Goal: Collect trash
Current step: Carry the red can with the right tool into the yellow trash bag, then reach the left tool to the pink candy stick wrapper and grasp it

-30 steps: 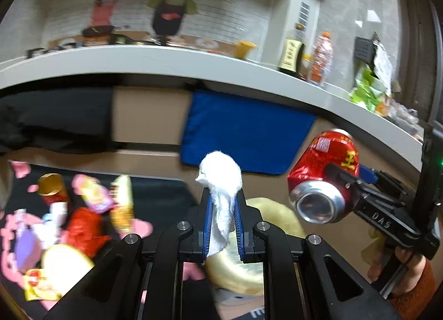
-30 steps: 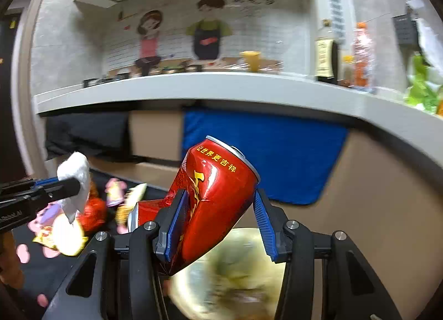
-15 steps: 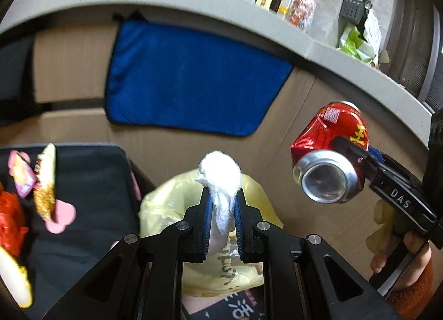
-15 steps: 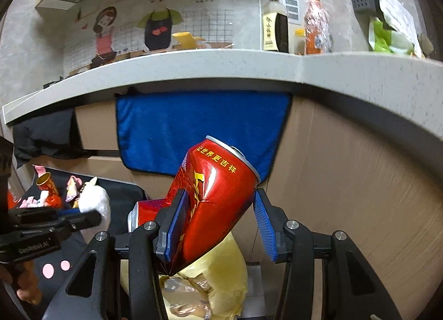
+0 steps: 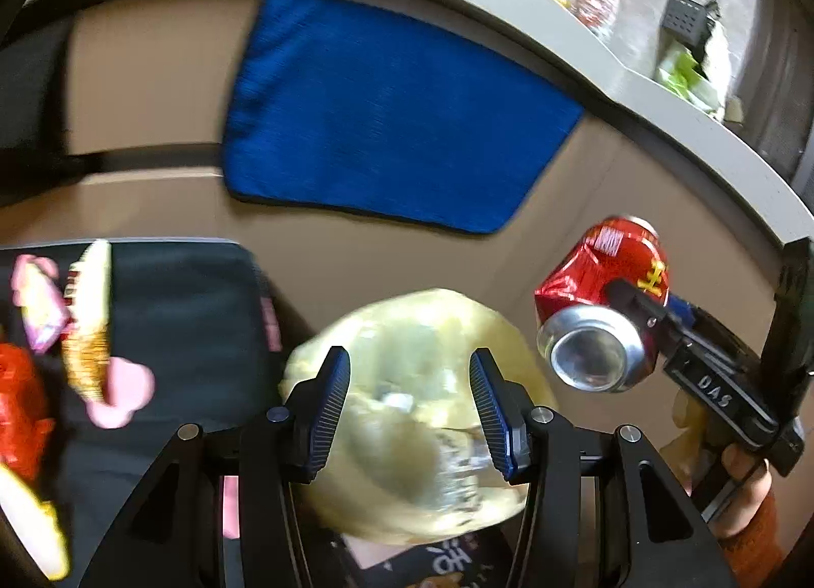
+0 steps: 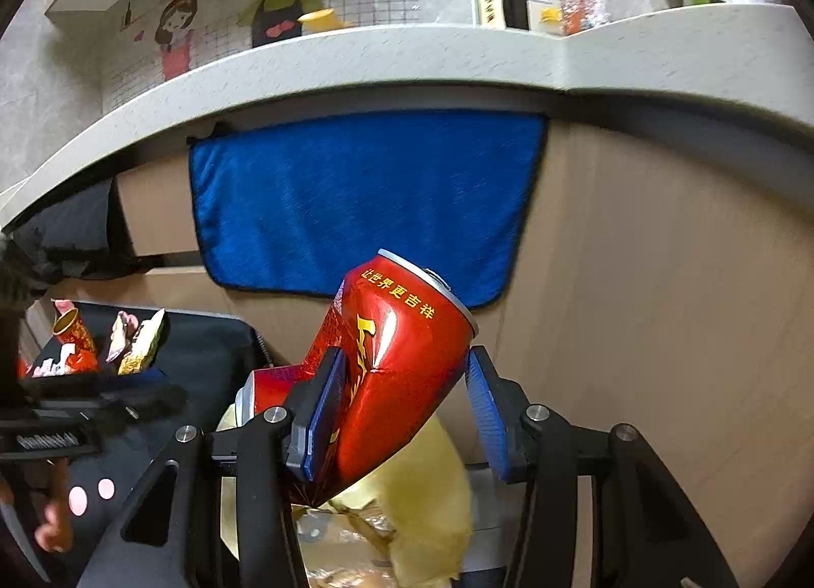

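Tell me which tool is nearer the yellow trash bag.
Left. The left tool hangs open directly over the yellow trash bag; the right tool, gripping the red can, is off to its side.

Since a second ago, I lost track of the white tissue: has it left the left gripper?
Yes. The left gripper is open and empty above the yellow trash bag; the tissue is out of sight, presumably dropped in.

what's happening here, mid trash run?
A person with two handheld grippers is collecting trash into a yellow bag. The left gripper is open and empty, poised over the bag's mouth. The right gripper is clamped on a dented red can, held above and to the side of the bag, not yet dropped. More wrappers lie on the black mat beside the bag.
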Motion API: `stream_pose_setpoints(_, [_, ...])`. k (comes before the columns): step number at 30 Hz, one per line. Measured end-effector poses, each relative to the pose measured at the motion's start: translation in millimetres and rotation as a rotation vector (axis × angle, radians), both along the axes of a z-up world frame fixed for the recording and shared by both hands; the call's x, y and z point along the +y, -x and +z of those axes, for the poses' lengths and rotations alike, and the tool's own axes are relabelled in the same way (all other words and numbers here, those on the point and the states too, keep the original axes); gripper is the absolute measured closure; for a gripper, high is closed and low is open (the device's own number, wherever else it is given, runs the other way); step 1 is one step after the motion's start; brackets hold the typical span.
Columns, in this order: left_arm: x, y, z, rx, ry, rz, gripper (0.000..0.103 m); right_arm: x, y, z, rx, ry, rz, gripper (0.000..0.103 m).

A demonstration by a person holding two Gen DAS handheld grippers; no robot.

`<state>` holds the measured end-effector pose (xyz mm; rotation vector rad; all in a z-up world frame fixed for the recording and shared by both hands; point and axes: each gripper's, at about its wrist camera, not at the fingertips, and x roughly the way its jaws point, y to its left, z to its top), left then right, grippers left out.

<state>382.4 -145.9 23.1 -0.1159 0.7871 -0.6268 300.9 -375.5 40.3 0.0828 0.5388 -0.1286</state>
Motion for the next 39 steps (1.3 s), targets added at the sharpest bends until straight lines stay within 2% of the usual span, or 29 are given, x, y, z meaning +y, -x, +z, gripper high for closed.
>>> stream_pose_setpoints(5, [42, 4, 3, -0.014, -0.002, 0.083, 0.053, 24, -21, -21, 0.026, -0.02, 0.054, 0.055])
stream_pose_setpoints(7, [60, 7, 2, -0.015, 0.003, 0.114, 0.053, 31, -29, -31, 0.046, -0.045, 0.084, 0.043])
stream_pose_setpoints(8, [70, 8, 2, -0.014, 0.004, 0.128, 0.053, 34, -31, -36, 0.053, -0.051, 0.086, 0.041])
stream_pose_setpoints(12, [106, 18, -4, -0.014, -0.006, 0.187, 0.053, 43, -34, -44, 0.073, -0.059, 0.059, 0.041])
stream_pose_setpoints(20, [192, 45, -23, -0.006, -0.023, 0.338, 0.053, 75, -22, -36, 0.065, -0.036, 0.06, 0.041])
stream_pose_setpoints(25, [245, 61, -29, -0.023, -0.054, 0.423, 0.053, 114, -14, -31, 0.073, -0.092, 0.128, 0.044])
stream_pose_setpoints(31, [310, 82, -30, -0.048, -0.076, 0.525, 0.053, 177, -8, -23, 0.064, -0.104, 0.232, 0.044])
stream_pose_setpoints(39, [388, 98, -43, 0.02, -0.061, 0.618, 0.053, 254, -6, -23, 0.073, -0.073, 0.38, 0.048])
